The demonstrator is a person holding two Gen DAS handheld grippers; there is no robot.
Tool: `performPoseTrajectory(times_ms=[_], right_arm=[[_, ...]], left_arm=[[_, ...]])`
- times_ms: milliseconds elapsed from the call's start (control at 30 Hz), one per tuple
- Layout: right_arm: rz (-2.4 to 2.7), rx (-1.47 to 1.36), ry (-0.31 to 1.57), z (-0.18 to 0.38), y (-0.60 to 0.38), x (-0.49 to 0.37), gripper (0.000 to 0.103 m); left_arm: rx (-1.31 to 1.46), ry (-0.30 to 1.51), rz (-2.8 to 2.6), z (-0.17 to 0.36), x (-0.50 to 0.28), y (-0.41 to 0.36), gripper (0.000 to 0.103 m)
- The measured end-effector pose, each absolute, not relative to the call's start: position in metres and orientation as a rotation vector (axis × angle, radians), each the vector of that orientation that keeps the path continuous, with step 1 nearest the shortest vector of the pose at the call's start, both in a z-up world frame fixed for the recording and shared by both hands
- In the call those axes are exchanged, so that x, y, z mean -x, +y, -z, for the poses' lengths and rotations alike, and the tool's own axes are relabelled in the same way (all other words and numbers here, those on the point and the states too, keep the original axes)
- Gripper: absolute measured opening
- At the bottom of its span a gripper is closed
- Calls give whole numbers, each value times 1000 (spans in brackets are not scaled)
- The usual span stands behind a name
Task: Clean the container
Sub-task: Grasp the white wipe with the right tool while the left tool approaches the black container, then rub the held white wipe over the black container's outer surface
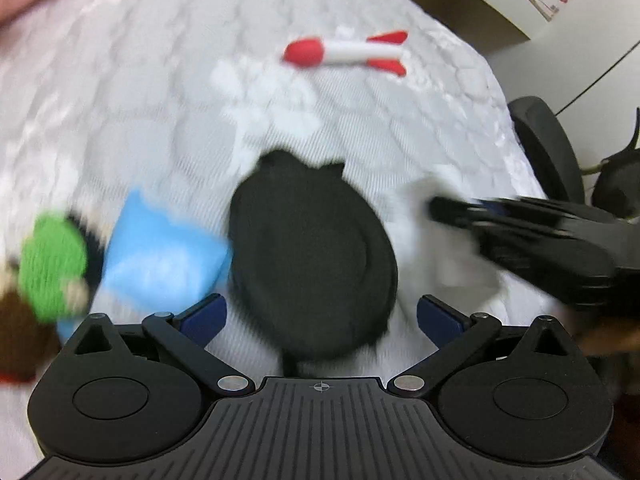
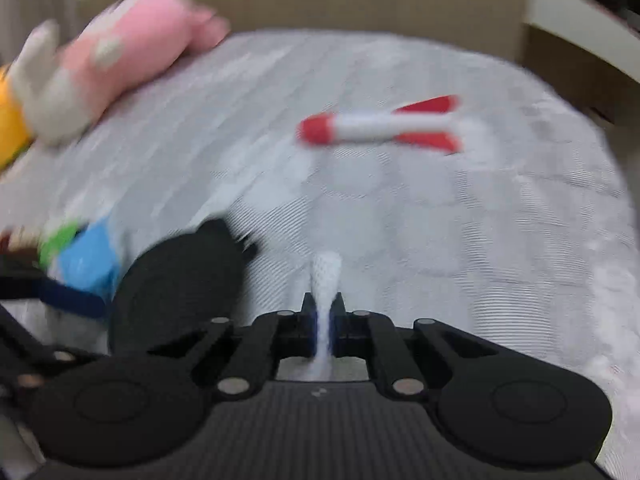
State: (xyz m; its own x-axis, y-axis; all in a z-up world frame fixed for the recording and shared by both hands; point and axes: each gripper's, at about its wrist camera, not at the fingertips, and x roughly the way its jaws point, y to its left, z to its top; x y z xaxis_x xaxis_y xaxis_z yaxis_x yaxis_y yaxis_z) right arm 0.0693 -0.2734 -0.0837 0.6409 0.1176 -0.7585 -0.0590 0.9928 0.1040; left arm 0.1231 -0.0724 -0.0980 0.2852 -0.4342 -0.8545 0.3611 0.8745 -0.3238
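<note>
White cloth (image 2: 326, 280) is sitting pinched between the jaws of your right gripper (image 2: 323, 322), which are closing tight on it just right of the black container (image 1: 312, 264). You are holding your left gripper (image 1: 322, 318) over the container's near end with jaws spread wide, one finger on each side, pads not pressing. The container is lying on the quilted white mattress (image 1: 160, 120), near its front edge. A blue block (image 1: 160, 256) is touching its left side, a green knitted toy (image 1: 54, 268) beyond. A red-and-white toy rocket (image 2: 380, 126) is lying farther back; a pink plush (image 2: 140, 40) is resting at the far left corner.
</note>
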Motion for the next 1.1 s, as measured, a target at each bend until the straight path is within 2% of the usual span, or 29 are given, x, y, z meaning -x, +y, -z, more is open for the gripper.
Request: performPoseTrajectory(times_ms=[167,267,367,433,567,667,733,767,800,833,900,933,1100], right_arm=[[-98,-351,802,64,-312,-53,7],[-127,-439,793,64,-318,-55,7],[-208,-520,808,70,-313,-60,7],[-281,-520,824,74,-300,-72,7],[-369,-291,889,89,-257,-94,8],[-390,-112,950,106,-231,-90,21],[-426,-51,947,108,-222,-82,41],[-438,-29,943,108,-218,-79,41],[-444,-6,940,108,-214,-76,37],[-449,23,939,109,-209,-75,21],[-459,60,940,110,-203,-74,9],[-459,64,935,109,-202,-73,7],[-450,-89,857,93,-219,-87,6]], left_arm=[[-118,1021,666,111,-131,-120,103],[-302,948,828,108,-102,-132,103],[-411,1012,804,109,-81,-130,103],[-437,1127,606,111,-78,-126,103],[-251,1212,455,99,-67,-103,103],[-280,1166,428,95,-54,-101,103],[-352,1144,416,96,-49,-103,103],[-379,1138,416,96,-47,-104,103],[-381,1141,425,95,-47,-105,103],[-380,1144,434,94,-47,-107,103],[-370,1156,449,93,-51,-111,103],[-359,1165,454,95,-55,-113,103],[-321,1207,460,103,-61,-112,103]])
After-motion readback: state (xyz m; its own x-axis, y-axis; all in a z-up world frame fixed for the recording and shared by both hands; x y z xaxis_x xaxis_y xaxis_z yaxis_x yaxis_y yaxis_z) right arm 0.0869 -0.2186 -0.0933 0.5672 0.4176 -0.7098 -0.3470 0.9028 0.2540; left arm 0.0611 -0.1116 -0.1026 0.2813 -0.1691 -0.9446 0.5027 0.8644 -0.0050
